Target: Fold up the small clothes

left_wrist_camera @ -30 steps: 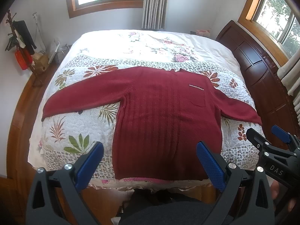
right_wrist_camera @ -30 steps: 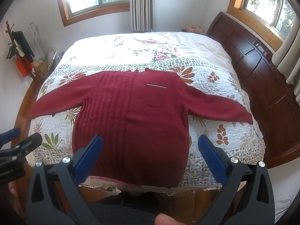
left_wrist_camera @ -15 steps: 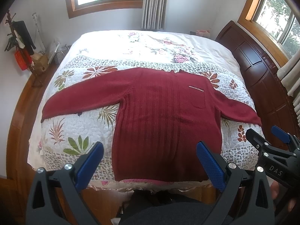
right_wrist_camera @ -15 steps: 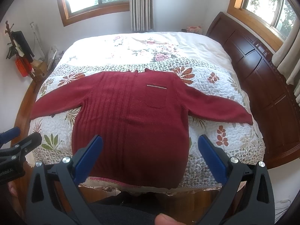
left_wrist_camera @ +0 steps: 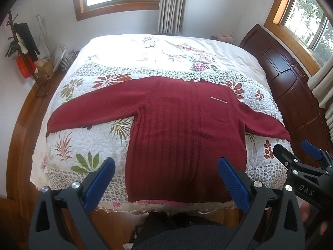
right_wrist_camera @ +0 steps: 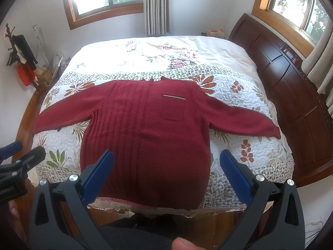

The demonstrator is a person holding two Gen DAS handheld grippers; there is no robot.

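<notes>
While both grippers hang in the air at the foot of the bed [left_wrist_camera: 264, 68], the dark red sweater [left_wrist_camera: 183, 129] lies flat on its back across the floral quilt [left_wrist_camera: 87, 145], front up, neck toward the far side and hem just at the near edge, where a strip of pink trim peeks out beneath it. Both sleeves are spread wide: one reaches toward the left edge of the bed, the other toward the wooden headboard [left_wrist_camera: 291, 87] on the right. A chest pocket [right_wrist_camera: 173, 109] with a pale stripe along its top sits on the sweater's right half as seen from the foot. The left gripper [left_wrist_camera: 166, 182] has its blue-padded fingers [left_wrist_camera: 100, 182] spread wide apart with nothing between them, hovering short of the hem and not touching the cloth. The right gripper [right_wrist_camera: 168, 179] is the same, fingers [right_wrist_camera: 235, 177] wide apart and empty, held above the hem's near edge. Each gripper shows at the margin of the other's view, side by side and apart. A fingertip of the person [right_wrist_camera: 182, 243] shows at the bottom of the right view. Against the left wall stands a coat rack [left_wrist_camera: 20, 41] with dark items and something red hanging on it.
</notes>
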